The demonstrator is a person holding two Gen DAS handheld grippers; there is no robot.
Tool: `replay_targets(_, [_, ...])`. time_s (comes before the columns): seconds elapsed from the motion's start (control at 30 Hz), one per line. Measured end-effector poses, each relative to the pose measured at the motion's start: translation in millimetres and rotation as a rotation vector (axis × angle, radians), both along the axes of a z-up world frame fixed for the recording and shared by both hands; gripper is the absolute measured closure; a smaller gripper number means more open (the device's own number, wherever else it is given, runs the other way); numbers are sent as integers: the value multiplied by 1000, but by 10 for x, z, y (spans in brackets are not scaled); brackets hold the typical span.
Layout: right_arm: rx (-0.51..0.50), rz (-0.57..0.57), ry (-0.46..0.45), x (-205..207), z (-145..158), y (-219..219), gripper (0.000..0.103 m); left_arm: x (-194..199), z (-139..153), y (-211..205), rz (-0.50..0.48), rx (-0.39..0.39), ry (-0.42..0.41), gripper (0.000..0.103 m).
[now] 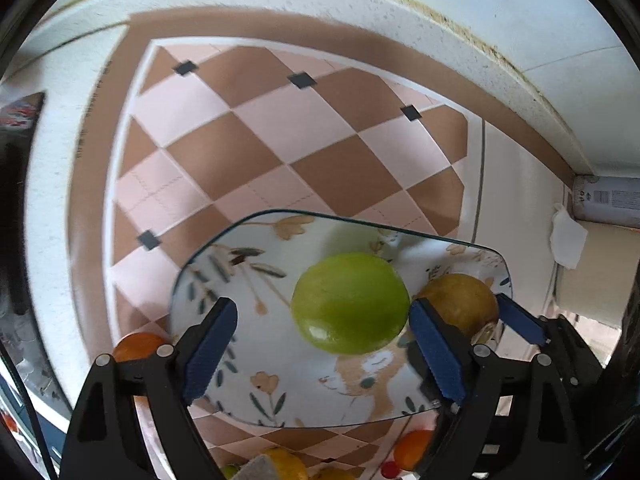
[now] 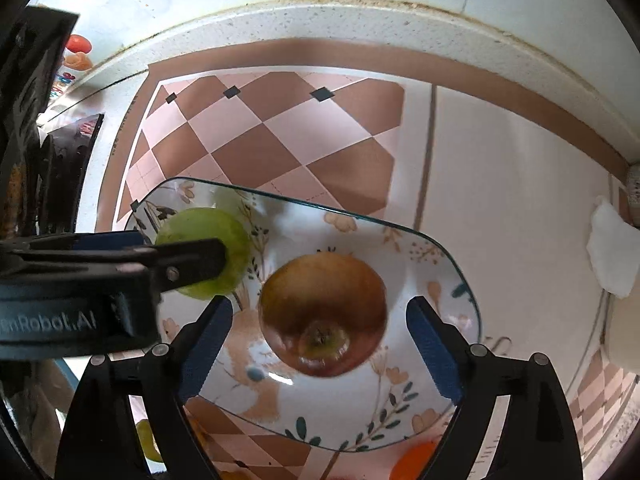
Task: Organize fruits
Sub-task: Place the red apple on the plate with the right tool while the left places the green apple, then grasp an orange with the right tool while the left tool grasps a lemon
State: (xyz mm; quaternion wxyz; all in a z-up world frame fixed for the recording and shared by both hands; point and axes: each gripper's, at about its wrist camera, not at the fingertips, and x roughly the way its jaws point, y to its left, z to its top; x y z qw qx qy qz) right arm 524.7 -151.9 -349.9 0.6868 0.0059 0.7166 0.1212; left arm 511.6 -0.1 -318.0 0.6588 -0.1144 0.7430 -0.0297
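**A:** What does the left wrist view show?

**B:** The left gripper (image 1: 324, 346) points down over a floral plate (image 1: 224, 280) in the lower half of the frame. Its blue pads stand wide apart. A green apple (image 1: 350, 302) lies on the plate between them; the right pad is just beside it, the left one well clear. Nothing is held.

**A:** And the right wrist view?

**B:** The right gripper (image 2: 320, 346) stands equally wide. A red-brown apple (image 2: 323, 314) lies on the plate at frame centre, clear of both pads. The checked mat (image 2: 280, 140) fills the upper middle, and an orange (image 2: 414, 460) peeks out at the bottom edge.
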Motion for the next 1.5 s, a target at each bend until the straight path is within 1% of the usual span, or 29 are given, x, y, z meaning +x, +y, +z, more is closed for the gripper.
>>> replay_targets(0.1, [-26,-15,-30,-76,113,-65,12,-139,168,20,4,67,-60,15])
replay_targets(0.23, [-36,-41,-65,-199,289,-192,12,-362,378,56,5,153,-139,15])
replay_targets(0.33, [-52,-57,-89,-362,434,-273,12,-589,513,56,12,181,-180,15])
replay_targets(0.47, [-51,-95,-107,-617,644,-379,12,-897,692,27,-9,220,-233,15])
replay_targets(0.5, [-53,-105,-114,-688,707,-418,12,-984,759,97,-14,228,-242,15])
replay_targets(0.53, [-61,-117,-122,-775,771,-434,12,-985,765,74,-18,235,-247,15])
replay_targets(0.7, [-61,-166,-161,-1181,1107,-499,12,-1359,1103,40,-53,249,-322,15])
replay_targets(0.77, [-62,-176,-182,-1339,1252,-479,12,-1499,1271,81,-61,250,-361,15])
replay_targets(1.0, [-21,-220,-242,-1828,1718,-328,12,-1966,1746,67,-94,246,-462,15])
replay_targets(1.17, [9,-248,-298,-2161,2079,-275,12,-2256,2003,91,-112,237,-510,15])
replay_targets(1.3, [-2,-261,-358,-2389,2382,-254,12,-2446,2180,108,-123,236,-546,15])
replay_targets(1.5, [13,-268,-411,-2606,2709,-238,12,-2679,2380,111,-130,204,-573,15])
